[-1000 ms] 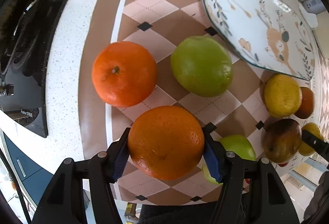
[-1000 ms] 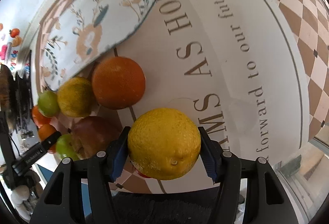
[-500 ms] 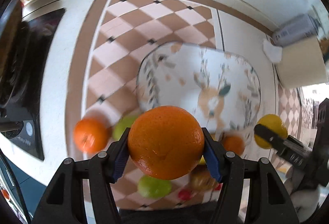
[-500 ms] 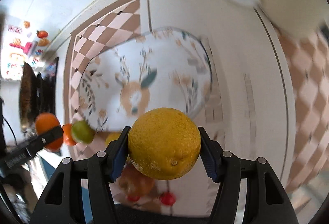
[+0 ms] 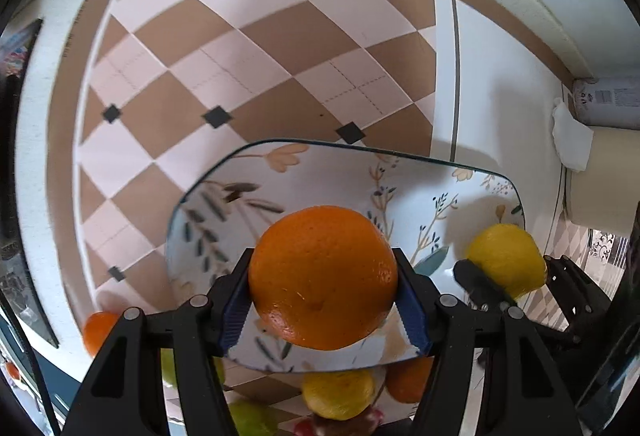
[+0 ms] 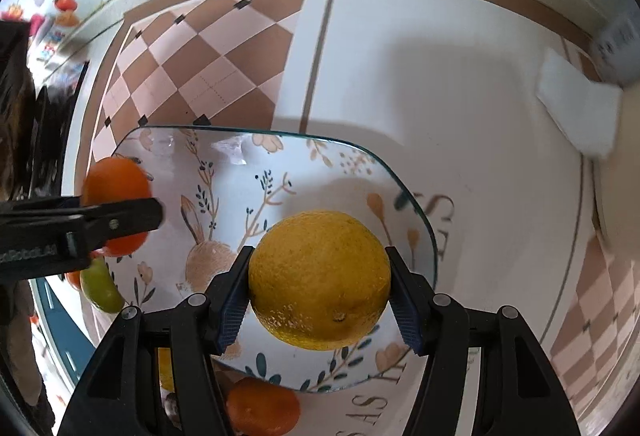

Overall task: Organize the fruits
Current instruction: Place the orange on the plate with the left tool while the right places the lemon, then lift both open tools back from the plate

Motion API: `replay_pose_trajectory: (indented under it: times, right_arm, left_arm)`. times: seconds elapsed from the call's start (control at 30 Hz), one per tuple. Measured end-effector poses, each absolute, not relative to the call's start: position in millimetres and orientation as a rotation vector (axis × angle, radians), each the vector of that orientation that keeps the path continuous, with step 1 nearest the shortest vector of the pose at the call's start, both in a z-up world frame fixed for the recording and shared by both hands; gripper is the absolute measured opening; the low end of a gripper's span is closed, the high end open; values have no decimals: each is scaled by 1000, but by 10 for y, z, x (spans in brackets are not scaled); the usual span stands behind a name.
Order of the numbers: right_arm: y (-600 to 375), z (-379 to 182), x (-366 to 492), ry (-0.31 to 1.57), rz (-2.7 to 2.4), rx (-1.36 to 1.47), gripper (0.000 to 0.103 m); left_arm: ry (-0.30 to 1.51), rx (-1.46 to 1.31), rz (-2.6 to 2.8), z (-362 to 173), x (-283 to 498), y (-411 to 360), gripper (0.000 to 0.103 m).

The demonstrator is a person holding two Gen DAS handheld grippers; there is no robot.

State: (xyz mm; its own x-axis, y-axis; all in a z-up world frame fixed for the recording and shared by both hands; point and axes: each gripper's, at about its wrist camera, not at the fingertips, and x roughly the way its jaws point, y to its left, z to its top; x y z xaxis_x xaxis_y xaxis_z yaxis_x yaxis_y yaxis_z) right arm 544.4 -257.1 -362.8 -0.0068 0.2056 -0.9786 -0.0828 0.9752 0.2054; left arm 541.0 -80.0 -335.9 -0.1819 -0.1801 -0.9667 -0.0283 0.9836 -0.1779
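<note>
1. Orange (image 5: 323, 278): pinched between the blue pads of the left claw (image 5: 323, 294), now held over the near-left part of the floral plate (image 5: 344, 171); a second ago it was low over the checked mat beside the loose fruit.
2. Yellow citrus (image 6: 319, 279): pinched by the right claw (image 6: 319, 296), likewise carried from the fruit cluster to above the plate's right half.
3. Plate: bare of fruit.
4. Remaining fruit (image 5: 338, 394): lies off the plate's near edge on the tabletop (image 5: 500, 75).
5. Judgement: transport done; lowering and release appear next.
</note>
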Motion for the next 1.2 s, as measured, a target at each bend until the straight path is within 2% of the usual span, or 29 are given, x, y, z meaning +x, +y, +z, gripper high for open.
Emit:
replay_pose_trajectory:
  times: [0.2,0.27,0.4,0.43,0.5,0.57,0.87,1.1,1.2]
  right_arm:
    - [-2592,-3687,5524,1583,276,113,67]
    - [-2587,-3655,5541,1584,290,111,77]
    - [-2644,-3612,5540,1589,301,125,80]
    - [-2657,-3607,5534,1592,302,133,80]
    - [-2690,-3590,5517,1594,297,144,82]
    - [-2739,-3578,5492,1598,296,176,92]
    - [-2910,-3278,5145,1500,161,241,92]
    - [-2846,-2943,4720,1446,58,229,92]
    - [-2728,-2815,4540,1420,27,228,92]
  left_arm:
    - [1798,-161,-120,-3543,5394,-819,62]
    - [1791,-148,-110,-3549,5385,-812,62]
    - [1782,-155,-93,-3562,5384,-802,63]
    - [1778,-169,-95,-3562,5391,-786,65]
    - [1768,-190,-103,-3531,5404,-779,81]
    - [1742,-167,-99,-3480,5391,-785,83]
    - [1618,-76,-55,-3047,5166,-654,83]
    - [1500,26,-17,-2624,4704,-549,83]
    - [1474,56,-24,-2464,4782,-663,83]
